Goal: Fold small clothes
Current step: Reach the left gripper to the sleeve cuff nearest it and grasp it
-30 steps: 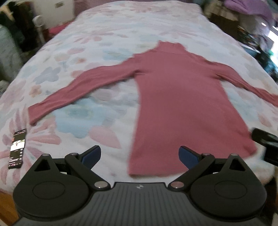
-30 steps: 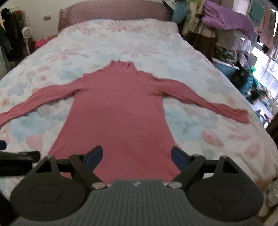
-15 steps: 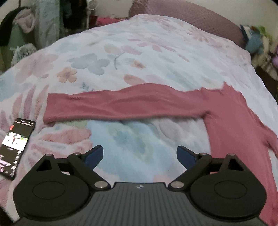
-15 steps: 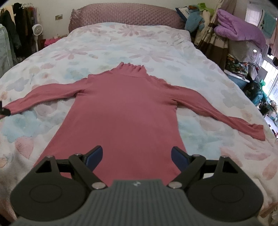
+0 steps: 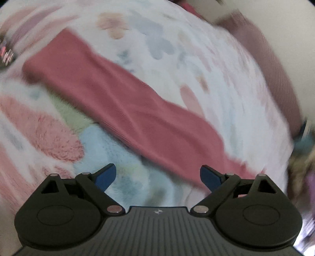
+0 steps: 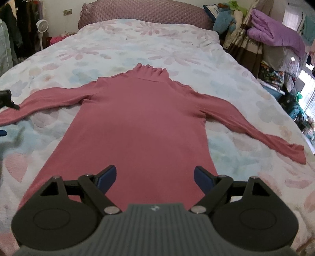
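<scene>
A pink long-sleeved turtleneck top lies flat on the bed, face up, both sleeves spread out. My right gripper is open and empty, just above the top's hem. My left gripper is open and empty, low over the blanket just short of the top's left sleeve, whose cuff lies at the upper left. The left wrist view is blurred. Part of the left gripper shows at the left edge of the right wrist view, by the left sleeve.
The bed has a fluffy floral blanket and a pink headboard. A phone lies near the sleeve cuff. Piles of clothes and bags stand beside the bed on the right; a fan stands at the left.
My left gripper has swung left from the hem and come down close over the left sleeve. My right gripper has stayed near the hem, shifting slightly. Both stay open.
</scene>
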`<state>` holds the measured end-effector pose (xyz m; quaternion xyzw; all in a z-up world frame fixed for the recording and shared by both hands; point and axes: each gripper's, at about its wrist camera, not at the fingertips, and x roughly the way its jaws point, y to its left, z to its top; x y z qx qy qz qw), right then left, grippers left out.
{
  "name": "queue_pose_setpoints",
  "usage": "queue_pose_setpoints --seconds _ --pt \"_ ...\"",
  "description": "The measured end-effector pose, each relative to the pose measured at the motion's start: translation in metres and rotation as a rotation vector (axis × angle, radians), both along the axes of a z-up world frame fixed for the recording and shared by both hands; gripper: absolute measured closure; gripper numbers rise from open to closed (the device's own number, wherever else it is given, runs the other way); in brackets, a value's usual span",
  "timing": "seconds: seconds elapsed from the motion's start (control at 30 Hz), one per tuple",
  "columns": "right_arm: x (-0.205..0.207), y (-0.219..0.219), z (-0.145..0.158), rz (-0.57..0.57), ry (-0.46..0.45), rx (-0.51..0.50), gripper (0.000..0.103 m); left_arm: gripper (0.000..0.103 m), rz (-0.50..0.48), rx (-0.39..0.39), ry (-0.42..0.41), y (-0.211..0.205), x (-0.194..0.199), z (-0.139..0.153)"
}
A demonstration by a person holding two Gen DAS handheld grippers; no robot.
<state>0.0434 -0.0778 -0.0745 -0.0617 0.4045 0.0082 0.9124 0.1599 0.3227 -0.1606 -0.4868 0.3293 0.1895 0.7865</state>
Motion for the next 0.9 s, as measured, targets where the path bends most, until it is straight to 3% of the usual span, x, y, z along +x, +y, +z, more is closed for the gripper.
queue_pose_setpoints --seconds 0.1,0.2,0.4,0.53,0.6,0.7,0.77,0.83,0.9 --pt "0.004 0.002 -0.002 0.005 -0.005 -0.017 0.021 0.0 0.131 -0.056 -0.09 0.011 -0.023 -0.005" --pt "0.008 0.003 -0.005 0.008 0.0 -0.02 0.021 0.0 0.242 -0.129 -0.119 0.026 -0.046 -0.015" --pt "0.011 0.009 -0.007 0.016 0.002 -0.034 0.021 0.013 0.445 -0.262 -0.238 0.064 -0.091 -0.045" --pt "0.01 0.014 -0.008 0.031 0.008 -0.043 0.021 0.034 0.555 -0.332 -0.341 0.082 -0.115 -0.07" --pt "0.01 0.017 -0.009 0.036 0.011 -0.05 0.021 0.037 0.584 -0.33 -0.371 0.087 -0.12 -0.077" --pt "0.008 0.022 -0.008 0.048 0.011 -0.058 0.021 0.059 0.578 -0.313 -0.36 0.09 -0.121 -0.083" --pt "0.007 0.023 -0.007 0.053 0.006 -0.066 0.021 0.083 0.565 -0.286 -0.342 0.09 -0.114 -0.079" --pt "0.006 0.023 -0.006 0.052 0.002 -0.071 0.021 0.094 0.559 -0.235 -0.337 0.086 -0.112 -0.069" --pt "0.006 0.022 -0.005 0.047 0.0 -0.072 0.021 0.097 0.548 -0.208 -0.348 0.078 -0.108 -0.057"
